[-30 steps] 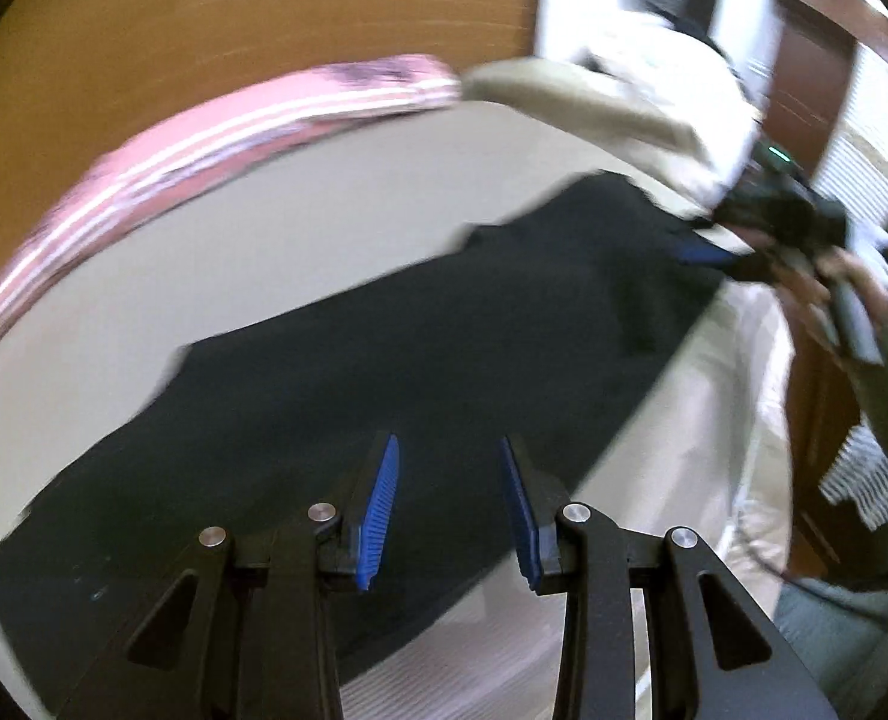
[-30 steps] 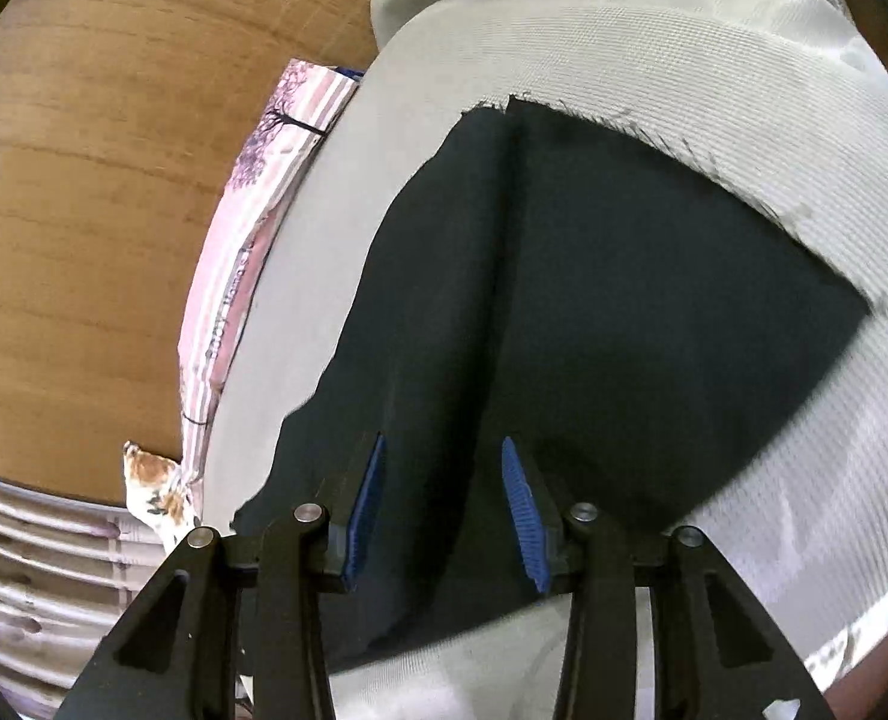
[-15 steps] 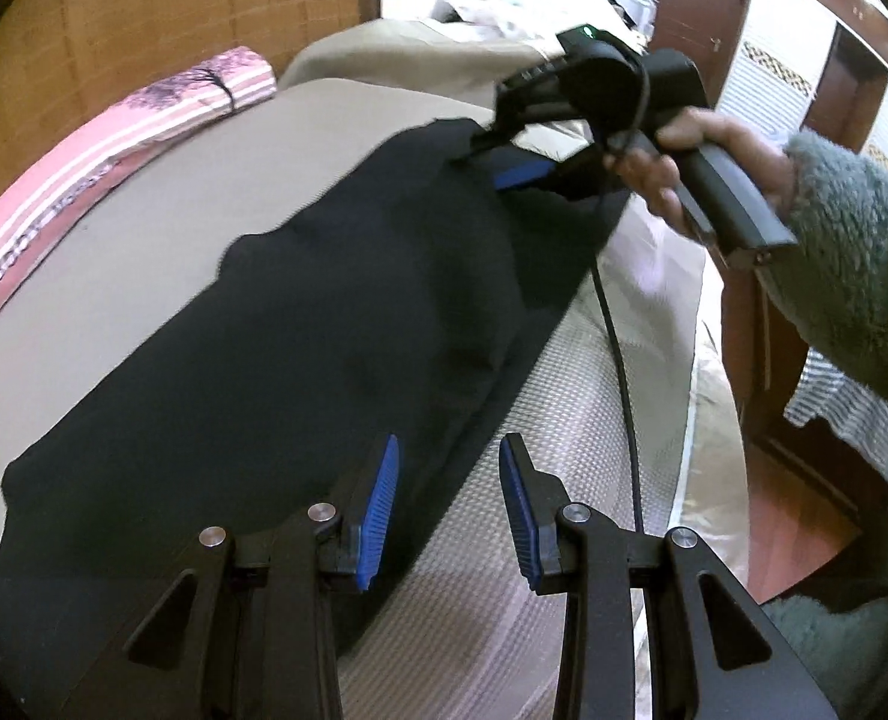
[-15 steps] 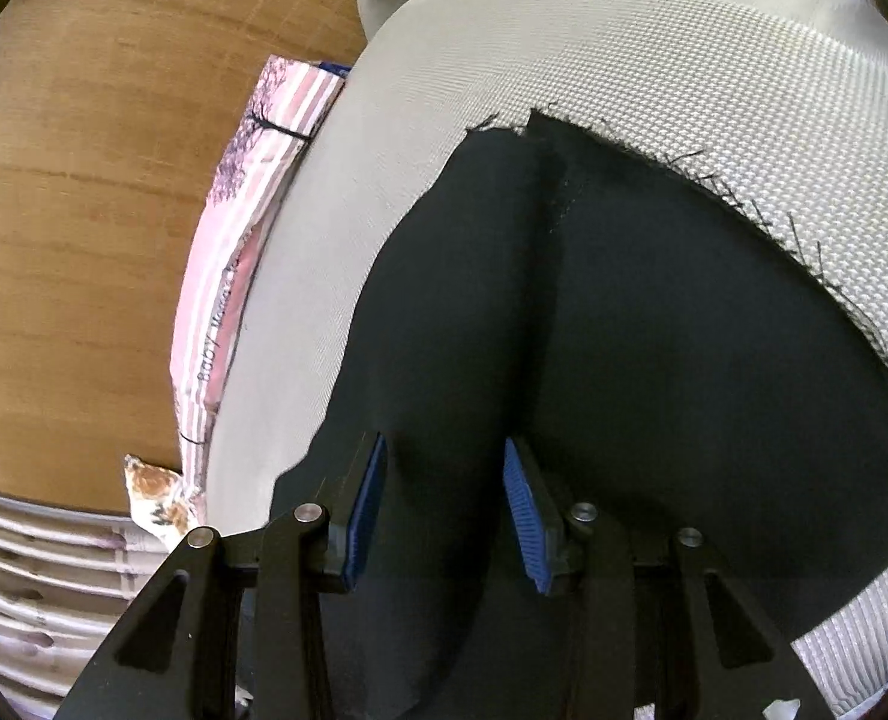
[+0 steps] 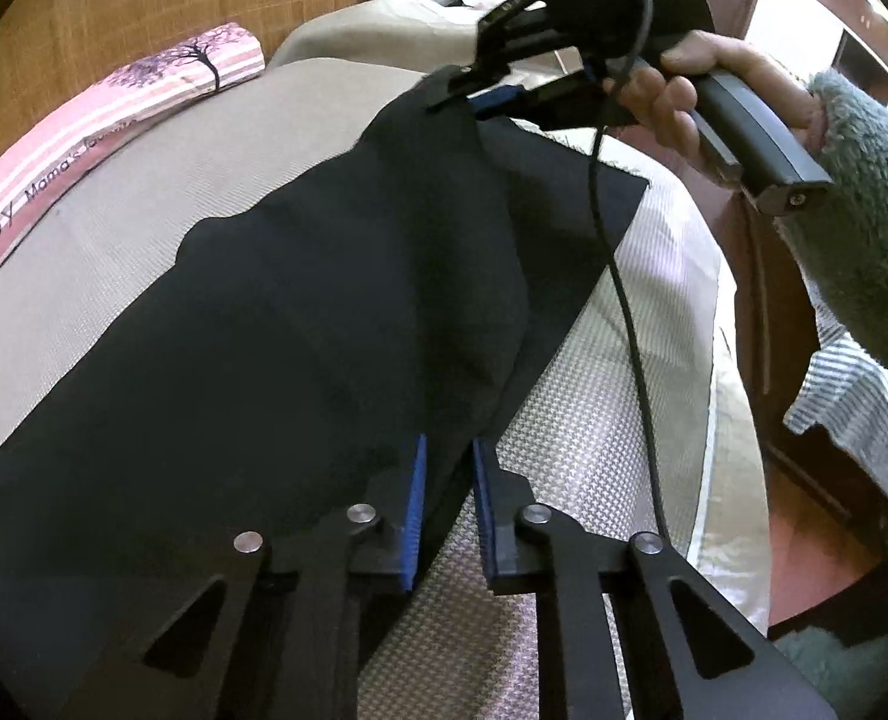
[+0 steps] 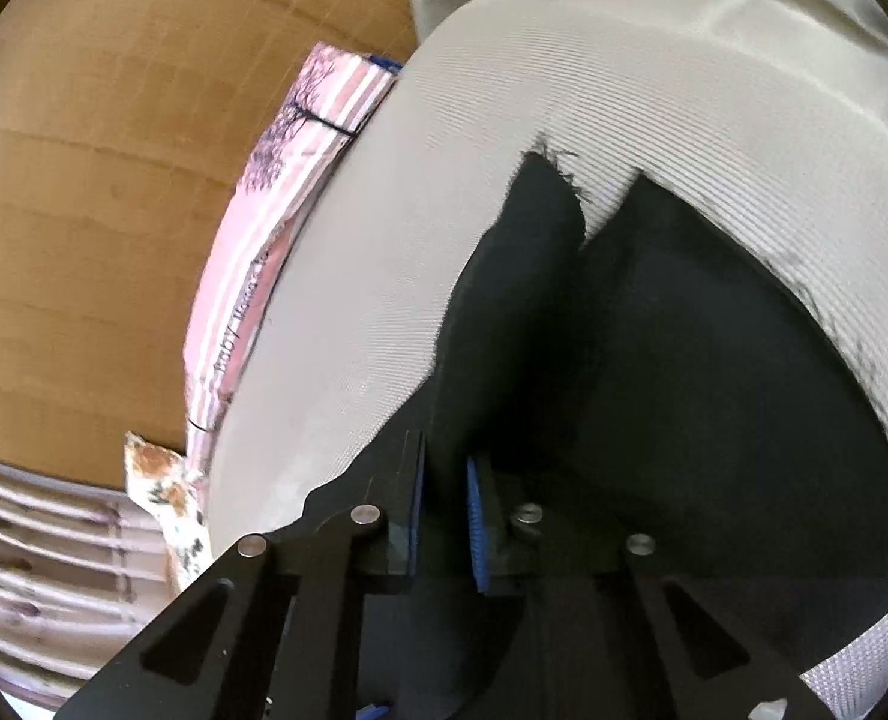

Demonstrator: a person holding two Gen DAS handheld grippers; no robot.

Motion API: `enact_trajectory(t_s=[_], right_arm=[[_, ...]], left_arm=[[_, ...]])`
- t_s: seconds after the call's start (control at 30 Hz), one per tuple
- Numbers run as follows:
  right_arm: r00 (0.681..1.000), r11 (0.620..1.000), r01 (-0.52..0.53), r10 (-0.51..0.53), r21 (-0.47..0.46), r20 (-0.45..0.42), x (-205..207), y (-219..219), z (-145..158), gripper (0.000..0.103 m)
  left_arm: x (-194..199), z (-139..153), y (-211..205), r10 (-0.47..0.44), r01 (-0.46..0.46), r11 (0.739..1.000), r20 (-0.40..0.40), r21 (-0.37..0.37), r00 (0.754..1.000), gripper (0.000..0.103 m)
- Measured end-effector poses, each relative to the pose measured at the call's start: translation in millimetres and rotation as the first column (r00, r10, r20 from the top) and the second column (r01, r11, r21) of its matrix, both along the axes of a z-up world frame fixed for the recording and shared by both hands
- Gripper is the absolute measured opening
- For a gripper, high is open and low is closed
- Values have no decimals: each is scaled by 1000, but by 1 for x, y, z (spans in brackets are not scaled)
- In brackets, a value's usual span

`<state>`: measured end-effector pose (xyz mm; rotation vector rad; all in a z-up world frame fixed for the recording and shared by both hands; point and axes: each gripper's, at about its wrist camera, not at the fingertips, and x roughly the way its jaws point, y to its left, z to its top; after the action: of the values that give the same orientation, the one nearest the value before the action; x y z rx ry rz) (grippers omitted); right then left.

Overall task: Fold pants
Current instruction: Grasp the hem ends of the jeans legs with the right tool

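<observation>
Black pants [image 5: 300,330] lie lengthwise on a beige textured bed cover [image 5: 594,420]. My left gripper [image 5: 447,450] is shut on the near edge of the pants' upper layer, at their waist end. My right gripper [image 5: 474,93] shows in the left wrist view at the far end, shut on the hem of the top leg and lifting it off the lower leg. In the right wrist view the right gripper [image 6: 444,462] pinches a raised fold of the pants [image 6: 684,390], and the two frayed leg hems are apart.
A pink striped rolled blanket [image 5: 114,102] lies along the far side of the bed against a wooden headboard [image 6: 114,180]. The bed's right edge drops to a wooden floor [image 5: 804,570]. A black cable [image 5: 630,324] hangs from the right gripper across the cover.
Both grippers have closed on the pants. The right gripper has lifted the top leg's hem, so the two legs have parted. The left gripper has moved in to the pants' near edge.
</observation>
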<state>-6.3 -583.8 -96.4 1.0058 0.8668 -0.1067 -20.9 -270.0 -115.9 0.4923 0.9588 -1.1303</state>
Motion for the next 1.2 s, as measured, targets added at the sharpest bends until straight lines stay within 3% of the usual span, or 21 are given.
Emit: enact_trajectory(t_s=[0.1,0.23,0.3,0.43,0.63,0.73,0.93,1.2], right_arm=[[999,999,-45,45,-30,-6,24,9,11,15],[990,988,-140,141,-58,15,69,33,25,25],[985,986,-162,164,-44,46,86,43,31,25],[982,984,-168,172,-61,74,96,46,40,25],[992,990,-124,125,-72,10,72,26,29,25],[994,994,-105,105,-28,-17,68,18,16,25],[988,988,-153,153,23,-27,92,32,-1,25],[981,984,-180,180,13,-78,132,45,-31,27]], left_arm=[[7,-1,5,35,-36,999,-62,-26,997,15],[19,-7,14,88,-96,994,-153,-48,984,15],[23,-10,17,122,-128,991,-150,-34,981,15],[34,-12,22,155,-171,984,-225,-57,962,14],[33,-15,21,140,-159,985,-224,-72,965,14],[33,-15,22,134,-154,985,-223,-78,966,14],[34,-14,24,128,-150,985,-224,-84,966,14],[36,-15,26,134,-159,983,-234,-92,963,14]])
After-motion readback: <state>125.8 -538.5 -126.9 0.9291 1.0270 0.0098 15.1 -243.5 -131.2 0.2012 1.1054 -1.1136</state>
